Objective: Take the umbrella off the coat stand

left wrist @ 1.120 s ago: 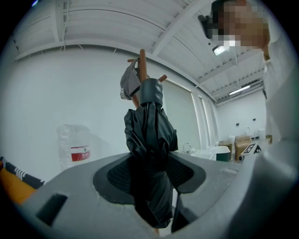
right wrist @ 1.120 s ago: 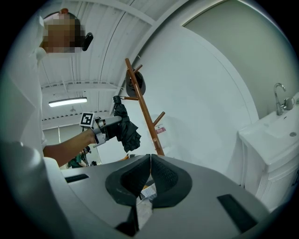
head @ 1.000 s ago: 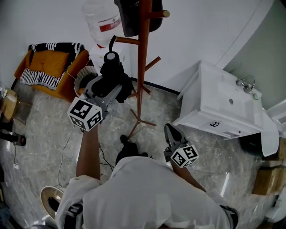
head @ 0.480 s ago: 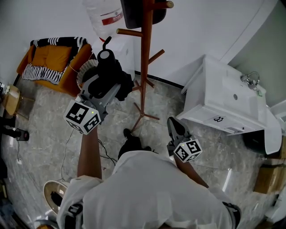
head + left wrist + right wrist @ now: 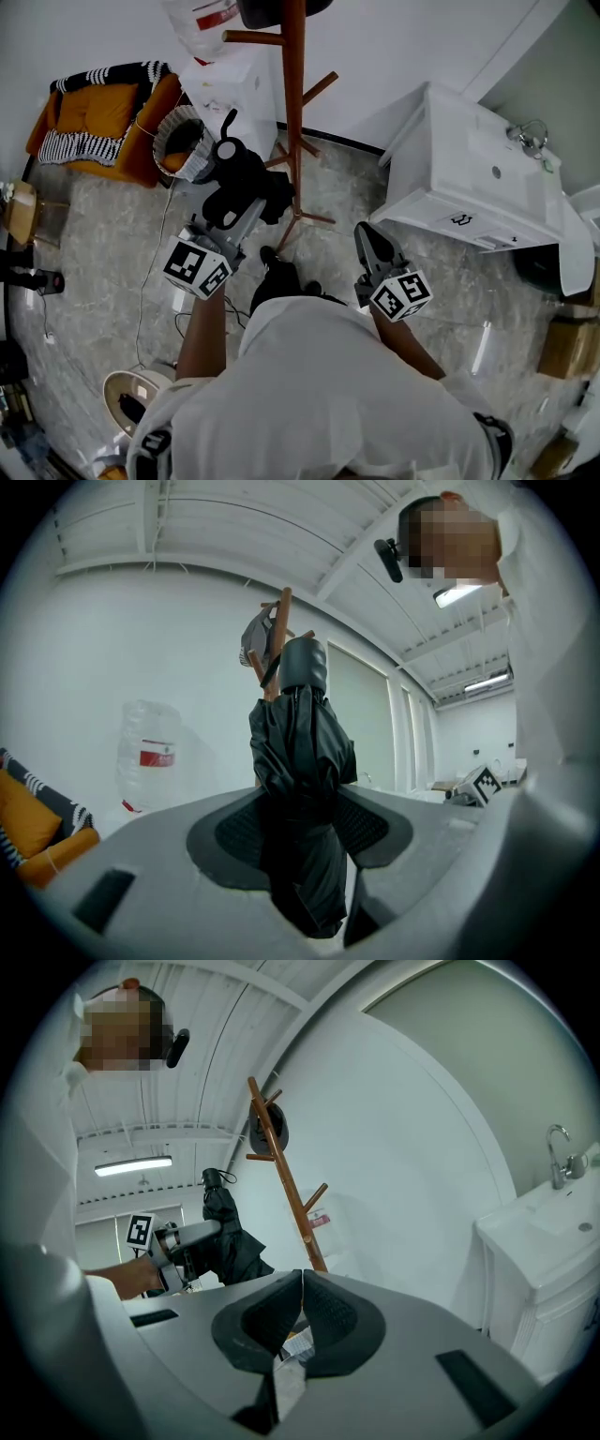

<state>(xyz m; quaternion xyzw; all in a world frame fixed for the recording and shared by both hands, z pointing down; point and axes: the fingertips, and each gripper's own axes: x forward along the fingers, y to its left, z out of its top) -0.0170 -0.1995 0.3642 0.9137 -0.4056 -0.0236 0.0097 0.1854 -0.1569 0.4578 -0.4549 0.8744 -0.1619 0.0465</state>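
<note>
umbrella: the black folded umbrella (image 5: 246, 183) (image 5: 300, 752) is being held in the left gripper. its loose folds are bunching out above the pads, and its rounded end with a small strap loop is pointing away from the person (image 5: 309, 394). in the head view it is sitting just left of the coat stand's pole. in the right gripper view the umbrella (image 5: 230, 1237) is standing clear of that pole, with wall showing between them.
left gripper: the left gripper (image 5: 239, 199) (image 5: 302, 827) is pointing toward the stand. its two pads are pressing on the bundled fabric from either side. the fabric is filling the gap between them and hanging down past them.
right gripper: the right gripper (image 5: 364, 234) (image 5: 300, 1283) is hovering at the person's right side, well apart from the umbrella. its jaws are meeting tip to tip and gripping nothing.
coat stand: the brown wooden coat stand (image 5: 293, 112) (image 5: 286, 1180) (image 5: 278, 621) is standing on spread feet on the marble floor (image 5: 94, 234), near the white wall (image 5: 394, 56). its slanting pegs are sticking out, and a dark item (image 5: 267, 9) is hanging at its top, too cropped to identify.
water bottle: a large clear water bottle (image 5: 202, 19) (image 5: 145, 757) with a red label is sitting on a white dispenser (image 5: 234, 94), left of the stand.
basket: a round basket (image 5: 183, 155) is standing just beside the dispenser.
armchair: an orange armchair (image 5: 94, 122) with a black-and-white patterned throw is sitting at the far left.
sink cabinet: a white sink cabinet (image 5: 469, 197) with a faucet (image 5: 530, 139) is standing at the right, well apart from the stand.
</note>
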